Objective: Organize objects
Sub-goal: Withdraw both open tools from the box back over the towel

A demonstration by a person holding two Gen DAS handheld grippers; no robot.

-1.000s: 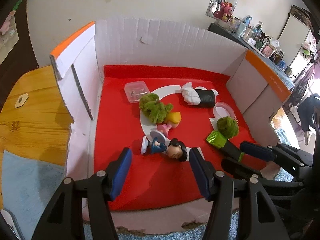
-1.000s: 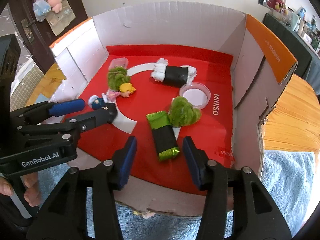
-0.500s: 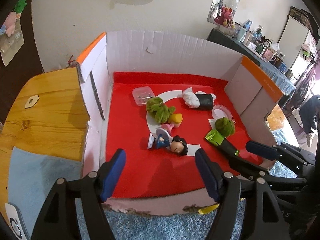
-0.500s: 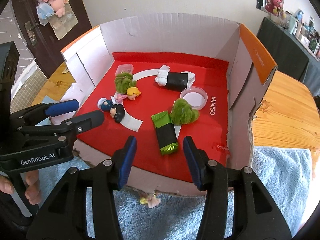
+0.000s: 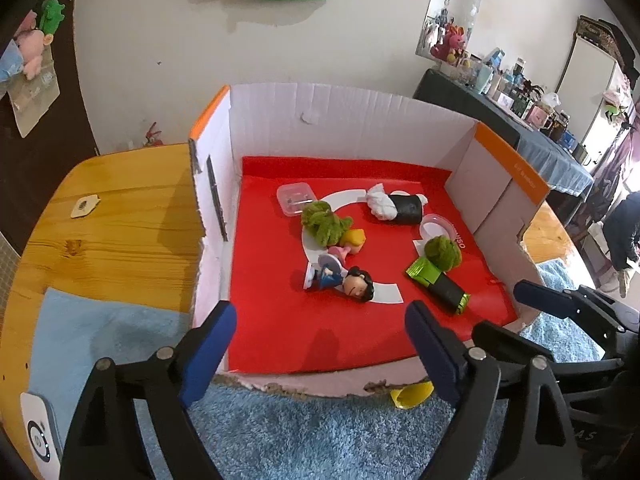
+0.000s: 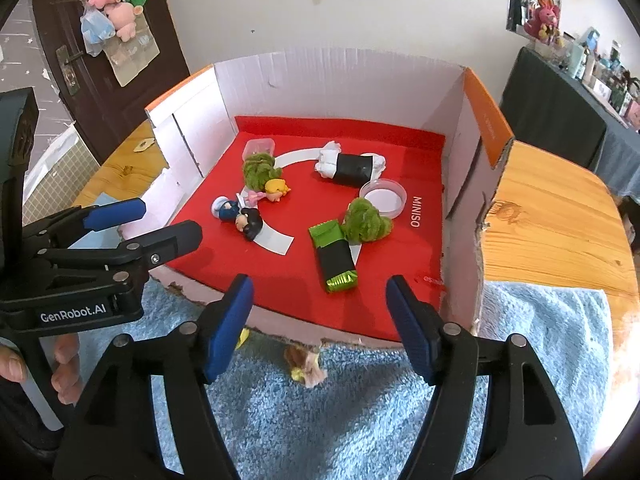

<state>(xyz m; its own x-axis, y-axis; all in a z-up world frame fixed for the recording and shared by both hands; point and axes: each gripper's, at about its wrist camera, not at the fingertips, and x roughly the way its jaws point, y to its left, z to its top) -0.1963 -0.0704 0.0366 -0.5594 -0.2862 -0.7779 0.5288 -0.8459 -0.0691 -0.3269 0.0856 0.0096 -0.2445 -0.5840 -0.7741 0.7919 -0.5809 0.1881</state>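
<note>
An open cardboard box [image 5: 352,120] with a red mat holds the toys. A dark-haired figurine [image 5: 352,280] [image 6: 244,218] lies by a blond figurine [image 5: 352,240]. A green-and-black packet [image 5: 438,284] [image 6: 334,258] lies beside a green fuzzy ball [image 6: 366,220]. A second fuzzy clump [image 5: 322,222], a black roll with white cloth [image 6: 350,166], a round clear lid [image 6: 382,198] and a small clear box [image 5: 294,198] sit farther back. My left gripper [image 5: 320,320] [image 6: 164,220] and right gripper [image 6: 320,288] [image 5: 504,308] hover at the box's near edge. Their jaws are opening, with nothing between them.
The box stands on a wooden table [image 5: 120,232] with a blue towel [image 5: 320,432] in front. A yellow scrap [image 5: 412,394] and a small toy [image 6: 306,362] lie on the towel. A hand [image 6: 64,372] holds the left gripper. A white device [image 5: 38,436] lies at the near left.
Both grippers have drawn back and upward from the box, and their jaws have spread wider. The figurine, the packet and the other toys lie where they were.
</note>
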